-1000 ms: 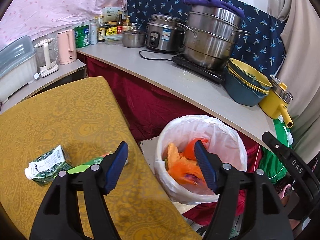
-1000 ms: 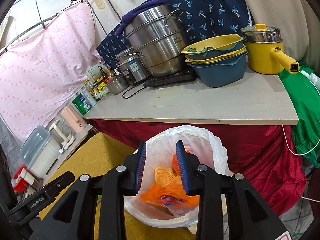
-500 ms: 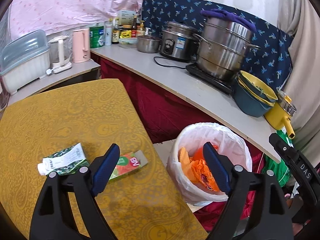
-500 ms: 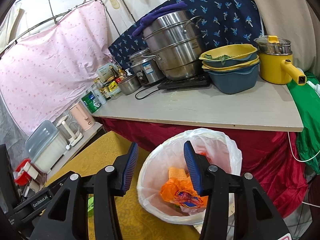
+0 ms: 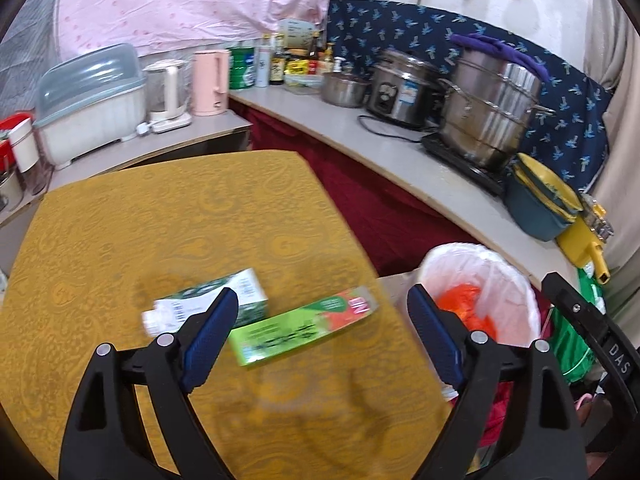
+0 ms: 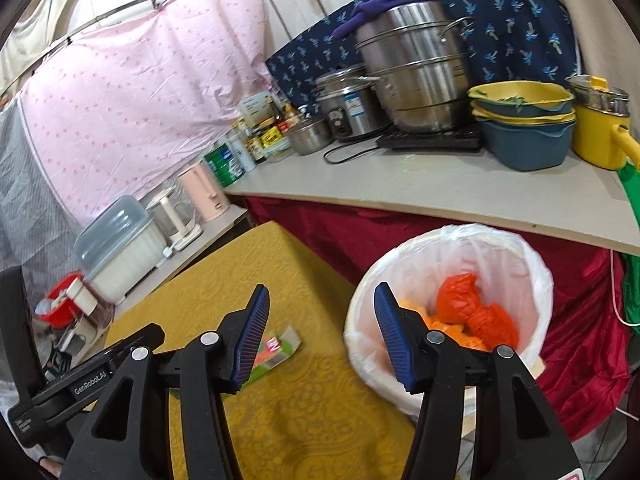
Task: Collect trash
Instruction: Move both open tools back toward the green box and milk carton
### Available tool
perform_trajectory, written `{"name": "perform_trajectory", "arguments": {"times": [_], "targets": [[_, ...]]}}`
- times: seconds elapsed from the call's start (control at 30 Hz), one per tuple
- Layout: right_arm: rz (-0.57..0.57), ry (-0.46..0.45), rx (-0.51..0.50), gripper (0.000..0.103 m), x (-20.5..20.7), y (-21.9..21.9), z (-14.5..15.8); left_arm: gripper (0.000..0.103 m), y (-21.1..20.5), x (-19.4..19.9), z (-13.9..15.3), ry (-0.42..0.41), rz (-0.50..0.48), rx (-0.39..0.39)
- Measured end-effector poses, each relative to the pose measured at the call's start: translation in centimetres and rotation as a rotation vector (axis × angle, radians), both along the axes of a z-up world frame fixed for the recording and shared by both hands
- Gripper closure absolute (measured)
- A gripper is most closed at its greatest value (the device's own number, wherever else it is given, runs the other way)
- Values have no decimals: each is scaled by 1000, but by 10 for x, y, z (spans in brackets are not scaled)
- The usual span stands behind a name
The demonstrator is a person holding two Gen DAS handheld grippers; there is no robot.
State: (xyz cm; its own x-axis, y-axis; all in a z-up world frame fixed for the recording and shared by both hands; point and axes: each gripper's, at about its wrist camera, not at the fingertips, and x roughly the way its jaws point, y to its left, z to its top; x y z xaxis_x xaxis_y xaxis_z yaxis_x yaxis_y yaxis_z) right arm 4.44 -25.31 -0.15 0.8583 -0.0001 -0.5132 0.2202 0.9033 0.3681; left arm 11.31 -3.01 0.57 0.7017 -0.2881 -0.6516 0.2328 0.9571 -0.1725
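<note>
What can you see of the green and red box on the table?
The box is long, flat and looks like cardboard: green for most of its length, red-orange at the end nearer the trash bin, with blurred print. It lies flat on the yellow tablecloth, near the table's bin-side edge. One end touches or overlaps the white and green carton. The left gripper hangs open over it, not touching.

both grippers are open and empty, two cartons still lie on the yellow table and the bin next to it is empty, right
Not quite: the bin is not empty. The right wrist view shows orange bags inside its white liner. The rest holds: the left gripper and right gripper are open and empty, and the green carton and white carton lie on the table.
</note>
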Motion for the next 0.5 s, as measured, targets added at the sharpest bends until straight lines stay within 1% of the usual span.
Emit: {"name": "perform_trajectory", "arguments": {"times": [0.1,0.23,0.5], "targets": [[38,24,6,50,5,19,-9,21,24,1,-5,6,32,7],[85,65,6,50,13,43,-24,21,51,2,-14,4,65,42],[155,145,24,50,38,86,-60,21,96,5,-39,19,77,101]]}}
